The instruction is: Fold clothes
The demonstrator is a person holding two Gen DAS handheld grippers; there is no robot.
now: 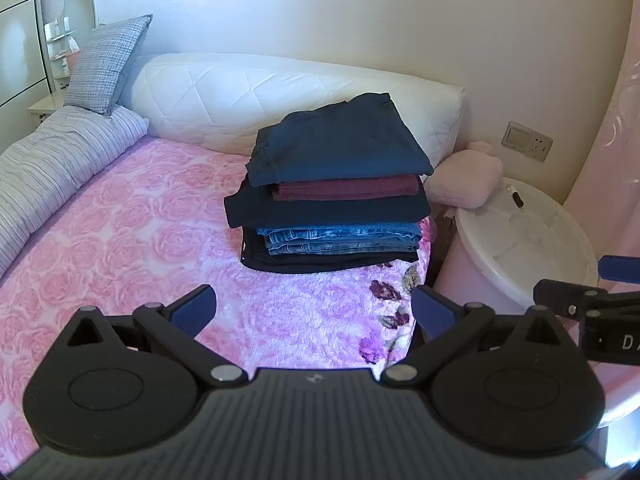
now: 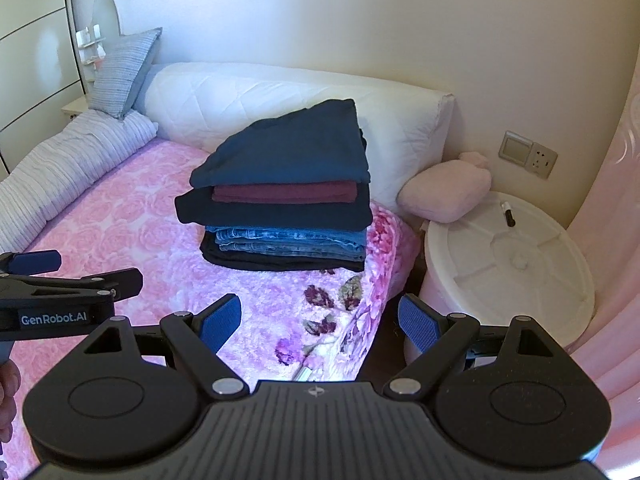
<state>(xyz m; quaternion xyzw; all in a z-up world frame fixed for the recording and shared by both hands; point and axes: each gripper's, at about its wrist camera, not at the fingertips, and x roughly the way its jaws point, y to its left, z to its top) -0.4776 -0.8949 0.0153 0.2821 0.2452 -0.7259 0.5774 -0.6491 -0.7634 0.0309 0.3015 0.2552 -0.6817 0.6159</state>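
Stack of folded clothes (image 1: 336, 188) on pink floral blanket (image 1: 140, 248), near bed's right edge, before white quilted headboard cushion (image 1: 280, 100); teal top uppermost, maroon, navy, jeans, black below. Left gripper (image 1: 314, 310) spread wide, empty, above blanket. Right gripper (image 2: 320, 322) spread wide, empty, over blanket edge. White round lid (image 2: 520, 248) beside bed, marker (image 2: 508, 214) on it.

Right gripper (image 2: 318, 322) jaws spread, empty, above pink floral blanket (image 2: 120, 216) — stack of folded clothes (image 2: 280, 196) ahead, teal garment (image 2: 288, 152) on top; left gripper (image 2: 36, 276) at left edge.
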